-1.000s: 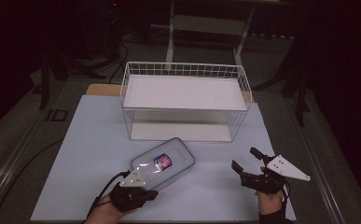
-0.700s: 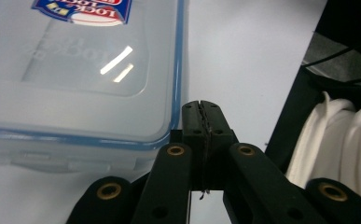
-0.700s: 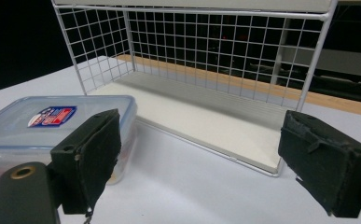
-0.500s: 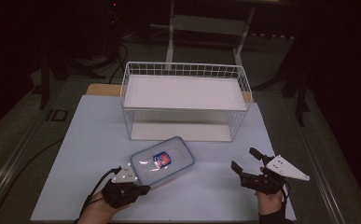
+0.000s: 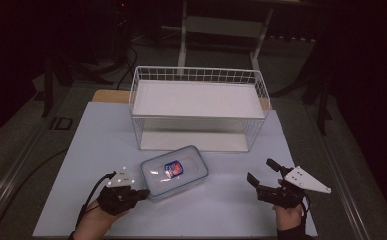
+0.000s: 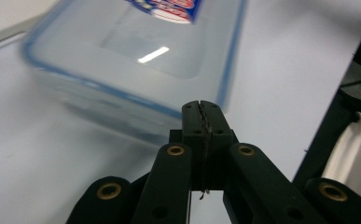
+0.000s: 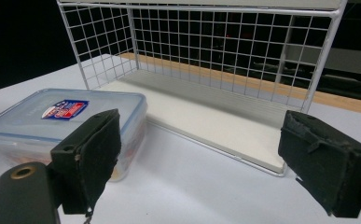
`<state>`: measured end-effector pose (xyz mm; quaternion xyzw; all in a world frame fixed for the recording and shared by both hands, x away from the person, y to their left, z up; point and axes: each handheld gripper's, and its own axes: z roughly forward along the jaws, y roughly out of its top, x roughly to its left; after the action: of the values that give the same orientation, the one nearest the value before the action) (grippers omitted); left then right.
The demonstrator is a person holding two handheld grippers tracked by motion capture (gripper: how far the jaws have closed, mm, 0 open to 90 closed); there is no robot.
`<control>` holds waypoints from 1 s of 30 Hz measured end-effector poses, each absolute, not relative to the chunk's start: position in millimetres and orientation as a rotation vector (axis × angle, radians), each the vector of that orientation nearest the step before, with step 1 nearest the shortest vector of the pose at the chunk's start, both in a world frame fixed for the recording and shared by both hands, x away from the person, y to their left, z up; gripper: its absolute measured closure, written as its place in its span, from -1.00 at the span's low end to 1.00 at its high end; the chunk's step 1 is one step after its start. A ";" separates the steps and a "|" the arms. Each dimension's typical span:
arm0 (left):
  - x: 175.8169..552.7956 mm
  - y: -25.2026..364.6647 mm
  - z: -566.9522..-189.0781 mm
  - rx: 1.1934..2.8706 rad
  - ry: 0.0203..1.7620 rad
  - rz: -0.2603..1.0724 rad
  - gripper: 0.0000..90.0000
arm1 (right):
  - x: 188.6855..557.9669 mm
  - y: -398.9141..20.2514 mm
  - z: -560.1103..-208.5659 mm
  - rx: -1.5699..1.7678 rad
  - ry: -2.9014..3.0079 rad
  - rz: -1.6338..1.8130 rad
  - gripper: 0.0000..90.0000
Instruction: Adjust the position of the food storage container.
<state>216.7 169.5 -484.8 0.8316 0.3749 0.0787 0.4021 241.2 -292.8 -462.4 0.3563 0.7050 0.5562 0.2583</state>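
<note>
A clear plastic container with a blue-rimmed lid and a red-and-blue label is seen lying flat on the white table, just in front of the white wire basket and a little left of its middle. The left gripper is held low at the container's near left corner; in the left gripper view its jaws are pressed fully together with nothing between them, their tips just at the container's side wall. Whether the tips actually touch the wall cannot be told. The right gripper is held well apart from the container, over the table's right side, with its jaws spread wide and empty. In the right gripper view the container is seen behind the left-hand jaw, and the basket stands beyond, its pale floor panel bare.
</note>
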 end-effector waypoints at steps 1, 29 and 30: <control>216.7 169.5 -484.8 2.102 0.947 0.199 1.00 | 241.2 -292.8 -462.4 0.966 1.911 1.508 -0.71; 280.0 180.0 -507.9 2.100 1.130 0.256 1.00 | 240.2 -289.4 -463.7 0.959 1.929 1.516 -0.71; 281.8 178.7 -508.4 2.098 1.133 0.257 1.00 | 240.1 -289.2 -463.7 0.959 1.930 1.515 -0.71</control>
<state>281.8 178.7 -508.4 0.8152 0.4400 0.0997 0.3632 240.1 -289.2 -463.7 0.3523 0.7092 0.5568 0.2508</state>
